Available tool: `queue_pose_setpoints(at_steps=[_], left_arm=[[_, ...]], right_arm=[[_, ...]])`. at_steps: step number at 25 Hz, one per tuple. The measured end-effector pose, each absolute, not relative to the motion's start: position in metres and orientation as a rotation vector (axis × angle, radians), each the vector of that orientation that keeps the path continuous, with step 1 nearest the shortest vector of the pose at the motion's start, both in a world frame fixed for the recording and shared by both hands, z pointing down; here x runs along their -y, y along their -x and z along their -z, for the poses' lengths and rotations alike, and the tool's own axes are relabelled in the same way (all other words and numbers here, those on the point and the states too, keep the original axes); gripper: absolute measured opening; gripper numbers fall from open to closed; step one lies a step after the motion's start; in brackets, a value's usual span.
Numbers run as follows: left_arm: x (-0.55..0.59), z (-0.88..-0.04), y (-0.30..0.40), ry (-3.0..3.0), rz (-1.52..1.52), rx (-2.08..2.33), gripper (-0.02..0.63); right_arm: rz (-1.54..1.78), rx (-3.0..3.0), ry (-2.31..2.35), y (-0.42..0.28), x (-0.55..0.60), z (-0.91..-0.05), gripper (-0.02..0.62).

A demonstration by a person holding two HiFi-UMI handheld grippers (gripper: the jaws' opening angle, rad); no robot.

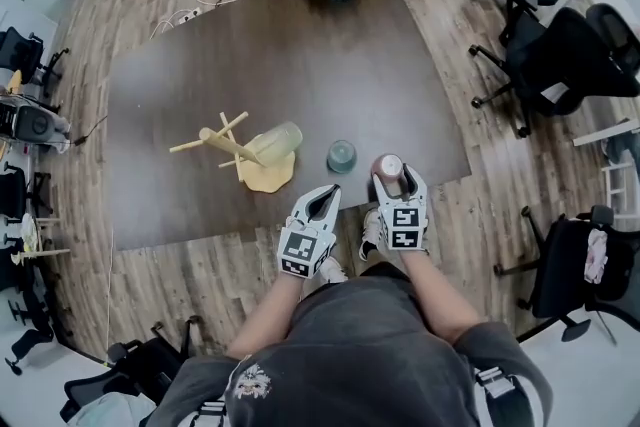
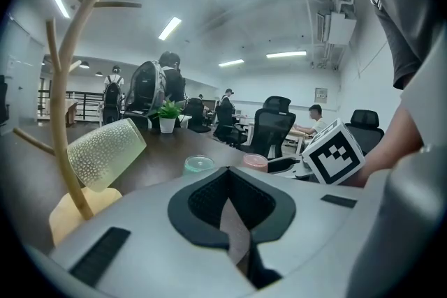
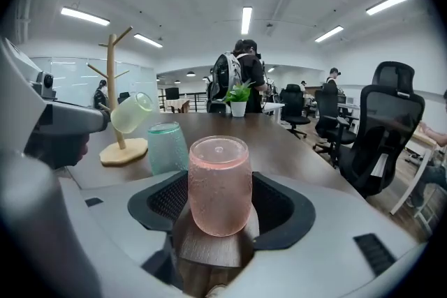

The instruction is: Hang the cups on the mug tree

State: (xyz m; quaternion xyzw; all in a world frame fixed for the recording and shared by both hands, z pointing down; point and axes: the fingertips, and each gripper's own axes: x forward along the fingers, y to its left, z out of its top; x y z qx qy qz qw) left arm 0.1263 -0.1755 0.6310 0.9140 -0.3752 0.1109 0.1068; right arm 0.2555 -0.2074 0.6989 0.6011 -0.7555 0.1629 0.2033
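Cups of pebbled, translucent plastic, rounded and without handles, stand near the tabletop's (image 1: pixel 300 55) close edge; the pink cup (image 3: pixel 218 185) sits upside down, flat base up, right between the jaws of the right claw (image 1: pixel 400 183), which are spread wide with the pads close beside its sides, the cup resting on the wood; the teal cup (image 3: pixel 167 148), also inverted, stands just beyond that claw to its left, apart from the pink one; further ahead and left, a pale yellow-green cup (image 3: pixel 131 113) hangs tilted on a peg of the wooden mug tree (image 3: pixel 115 91), whose round base rests on the tabletop; the left claw (image 1: pixel 322 200) has its jaws together on nothing, with the tree ahead to its left.
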Motion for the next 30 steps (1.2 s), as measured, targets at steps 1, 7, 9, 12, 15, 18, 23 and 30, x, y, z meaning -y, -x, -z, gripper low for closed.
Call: queue_pose_setpoints(at_steps=[1, 7, 9, 12, 15, 18, 23, 30], left_arm=[[0.177, -0.631, -0.124, -2.689, -0.326, 1.110, 0.008], [0.182, -0.628, -0.115, -2.675, -0.318, 1.146, 0.008], [0.185, -0.624, -0.112, -2.677, -0.306, 1.160, 0.008], [0.185, -0.622, -0.107, -2.676, -0.285, 1.174, 0.008], [0.187, -0.614, -0.104, -2.674, -0.261, 1.195, 0.008], [0.192, -0.605, -0.102, -2.678, -0.243, 1.213, 0.008], [0.197, -0.583, -0.090, -2.699, -0.208, 1.278, 0.008], [0.200, -0.549, -0.073, -2.703, -0.128, 1.394, 0.008]], right_arm=[[-0.450, 2.104, -1.673, -0.255, 0.208, -0.700, 0.302], [-0.423, 2.142, -1.650, -0.251, 0.211, -0.692, 0.299], [-0.413, 2.158, -1.656, -0.250, 0.213, -0.685, 0.299], [-0.411, 2.197, -1.652, -0.241, 0.214, -0.671, 0.299], [-0.390, 2.232, -1.659, -0.239, 0.215, -0.654, 0.299], [-0.377, 2.277, -1.675, -0.236, 0.217, -0.631, 0.298], [-0.317, 2.390, -1.681, -0.221, 0.218, -0.580, 0.299], [-0.318, 2.595, -1.597, -0.188, 0.221, -0.521, 0.298]])
